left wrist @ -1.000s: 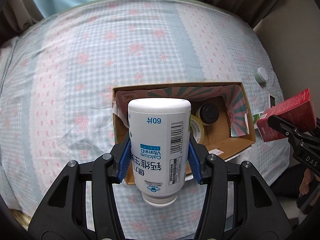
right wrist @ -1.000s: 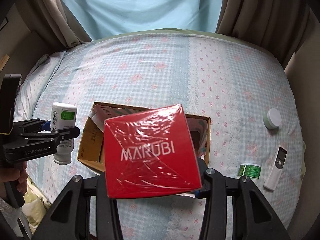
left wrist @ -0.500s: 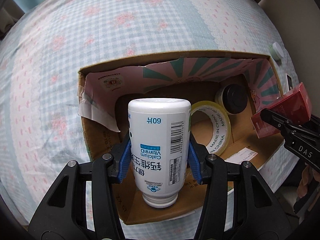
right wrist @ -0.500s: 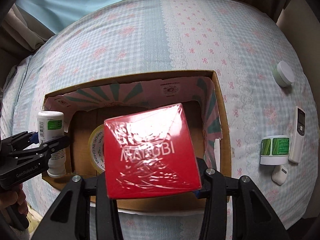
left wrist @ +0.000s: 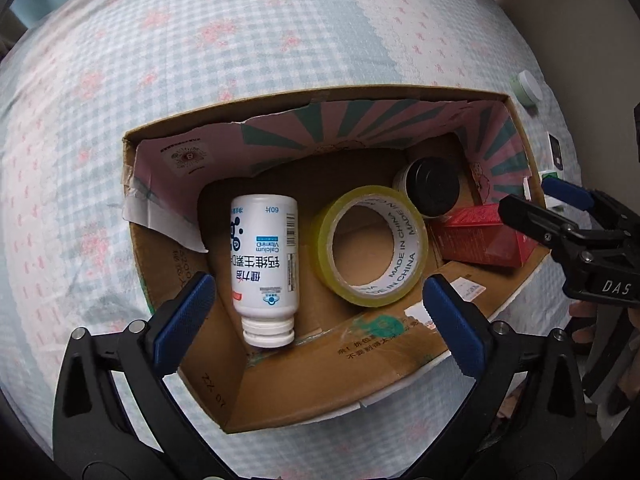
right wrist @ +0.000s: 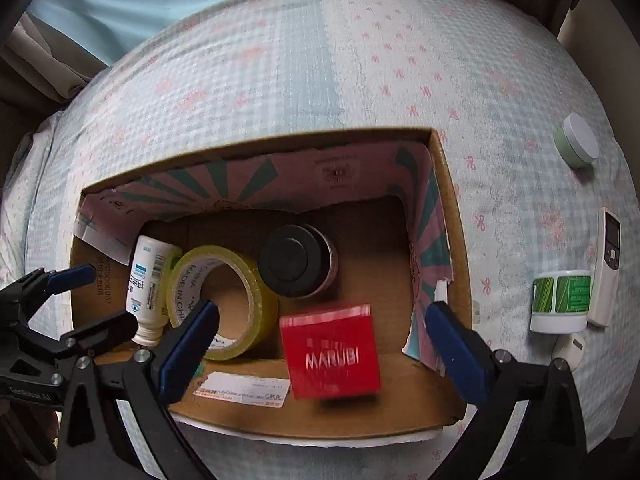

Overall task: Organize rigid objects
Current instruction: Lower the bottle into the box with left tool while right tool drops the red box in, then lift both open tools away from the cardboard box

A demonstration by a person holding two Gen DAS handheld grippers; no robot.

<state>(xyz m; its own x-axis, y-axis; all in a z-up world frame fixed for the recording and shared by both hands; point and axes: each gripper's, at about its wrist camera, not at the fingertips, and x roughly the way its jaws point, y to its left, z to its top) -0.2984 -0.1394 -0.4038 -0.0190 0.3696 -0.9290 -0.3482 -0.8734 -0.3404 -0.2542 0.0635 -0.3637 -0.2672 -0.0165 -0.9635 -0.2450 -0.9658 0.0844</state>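
The left gripper (left wrist: 318, 304) hangs over the open brown cardboard box (left wrist: 340, 384), its blue-padded jaws spread wide and holding nothing. Just below and between them, the white plastic vitamin bottle (left wrist: 265, 264) lies on its side on the box floor, cap toward the camera. The right gripper (right wrist: 320, 332) is likewise spread and empty, tilted down over the box's right half; the red wrapped Marubi carton (right wrist: 332, 356) lies between its pads on the floor, blurred. A yellow tape roll (right wrist: 224, 300) and a black-lidded jar (right wrist: 296, 266) sit alongside.
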